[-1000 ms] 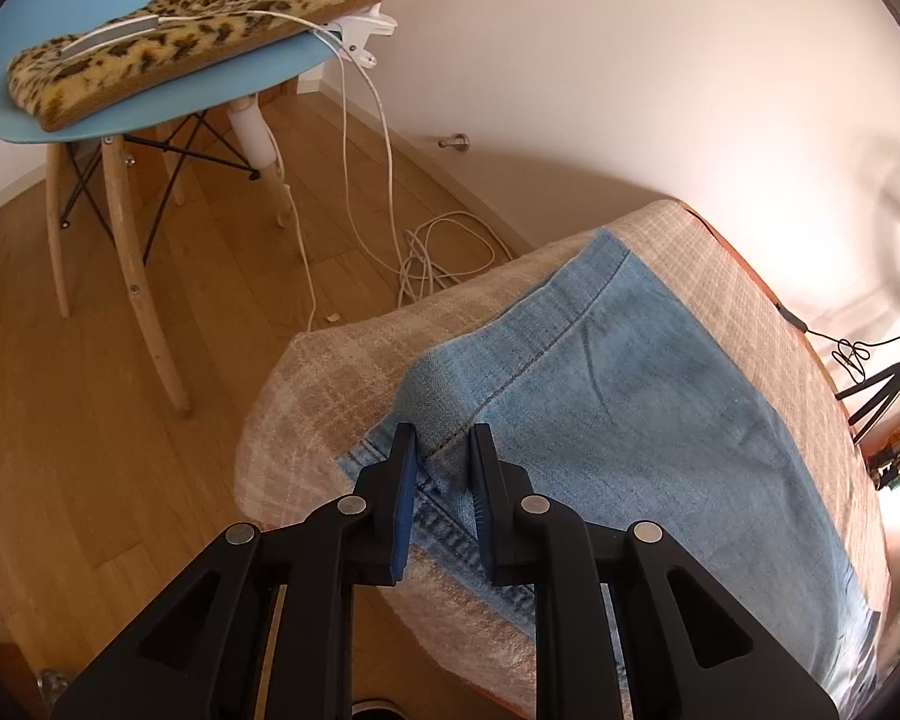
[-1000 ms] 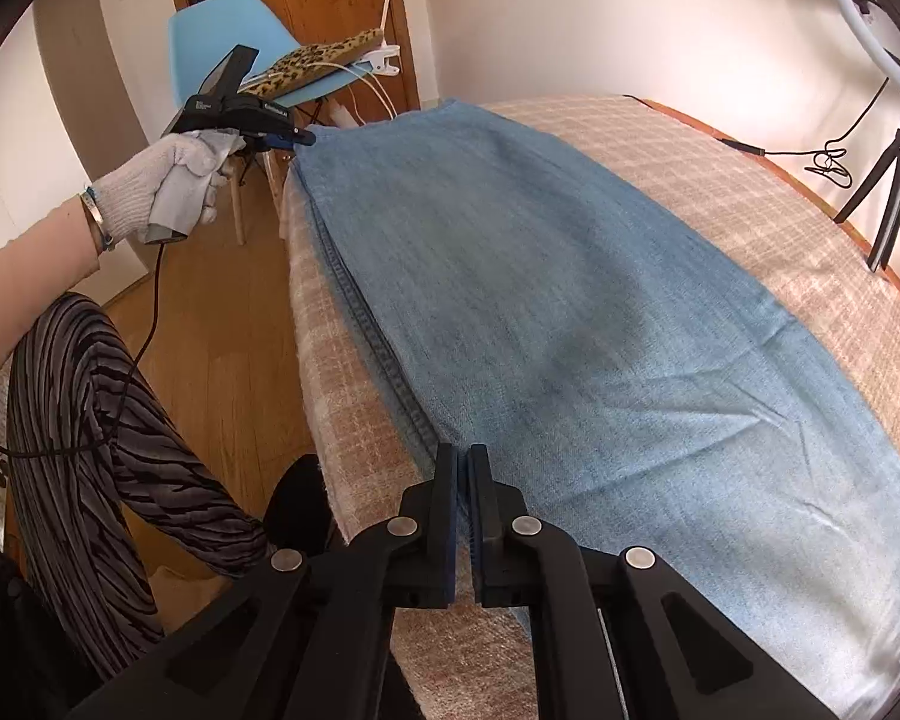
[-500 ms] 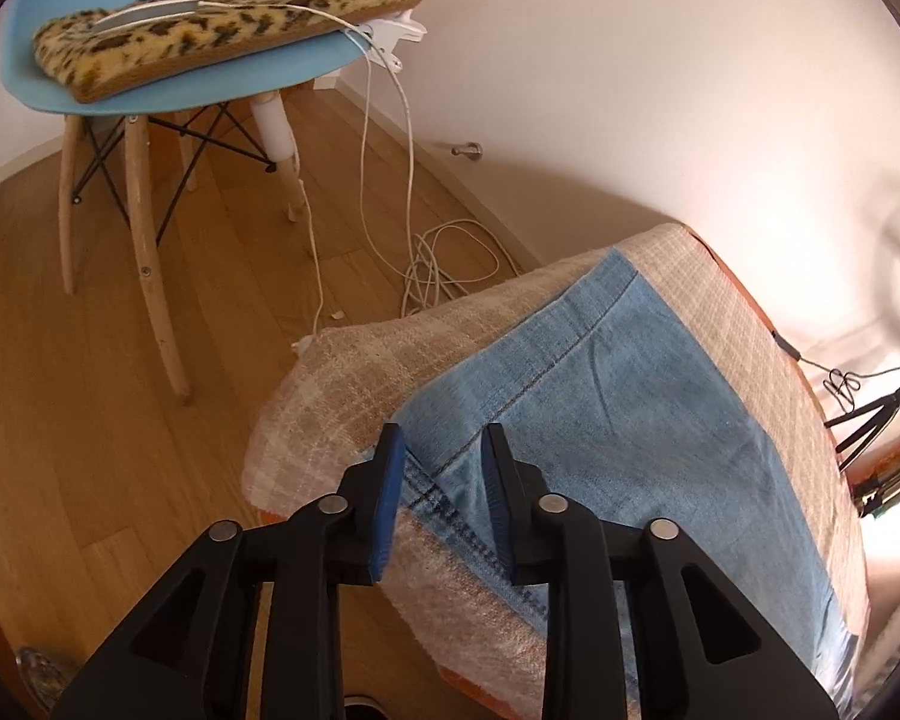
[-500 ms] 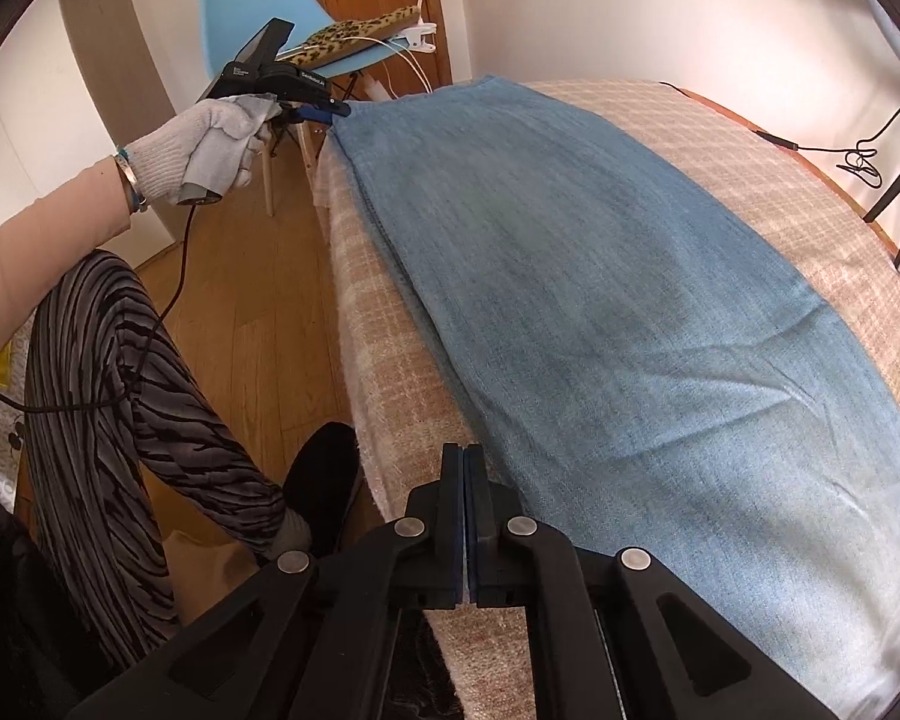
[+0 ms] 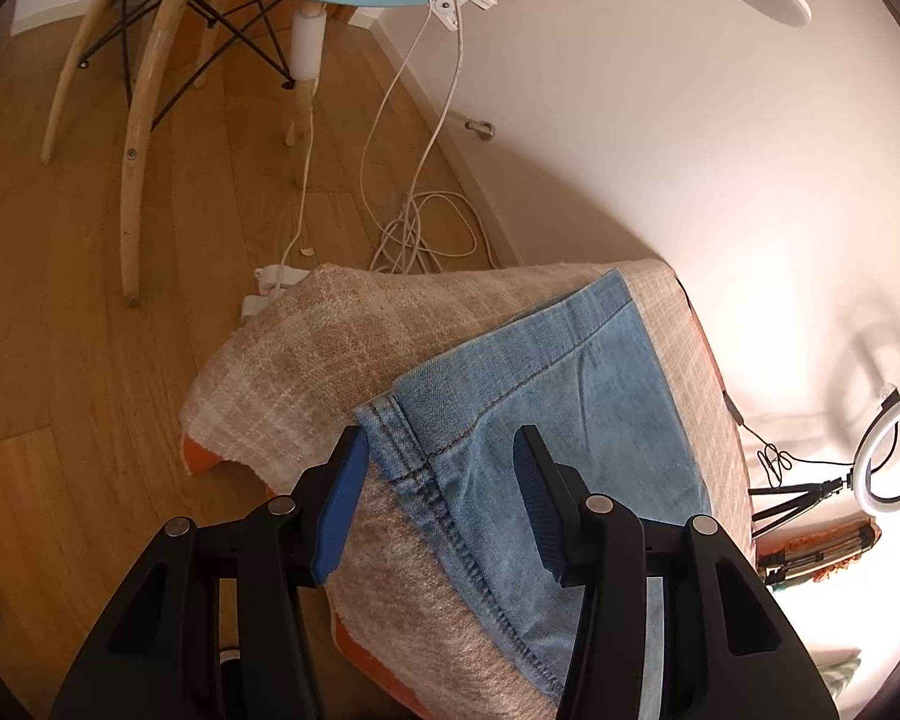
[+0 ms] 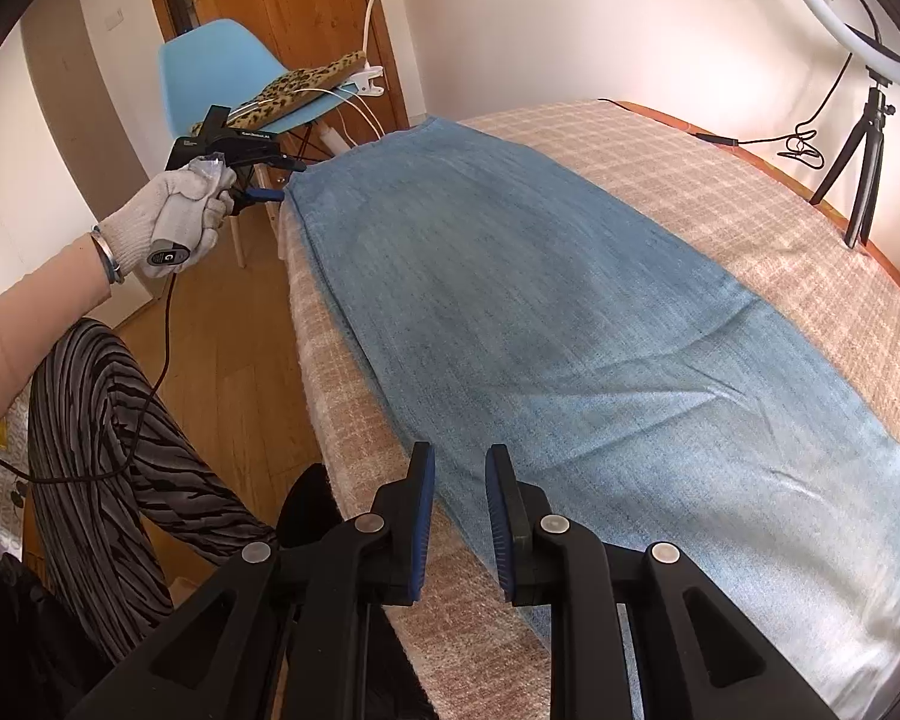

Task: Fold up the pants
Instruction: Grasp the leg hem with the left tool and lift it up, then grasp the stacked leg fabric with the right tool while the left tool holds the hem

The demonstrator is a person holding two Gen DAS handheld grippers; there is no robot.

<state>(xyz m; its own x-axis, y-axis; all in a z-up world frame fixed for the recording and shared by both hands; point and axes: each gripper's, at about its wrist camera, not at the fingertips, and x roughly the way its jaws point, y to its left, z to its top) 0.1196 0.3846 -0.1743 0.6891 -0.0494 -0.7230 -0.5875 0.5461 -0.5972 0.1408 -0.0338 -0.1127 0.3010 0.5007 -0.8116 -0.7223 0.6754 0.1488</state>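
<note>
The pants (image 6: 570, 312) are let go flat on the bed (image 6: 750, 210). Both the left gripper (image 5: 441, 468) and right gripper (image 6: 459, 480) have just been opened, holding nothing. Wrinkles should be smoothed before the next fold.

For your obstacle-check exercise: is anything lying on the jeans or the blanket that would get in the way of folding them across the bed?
Nothing visible does. The jeans lie flat on the checked blanket with nothing on them. The ring-light tripod stands beyond the bed's far edge. Both tools, left tool and right tool, are open and empty.

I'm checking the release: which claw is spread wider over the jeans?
The left claw, at the hem of the jeans; the right claw shows only a narrow gap.
</note>
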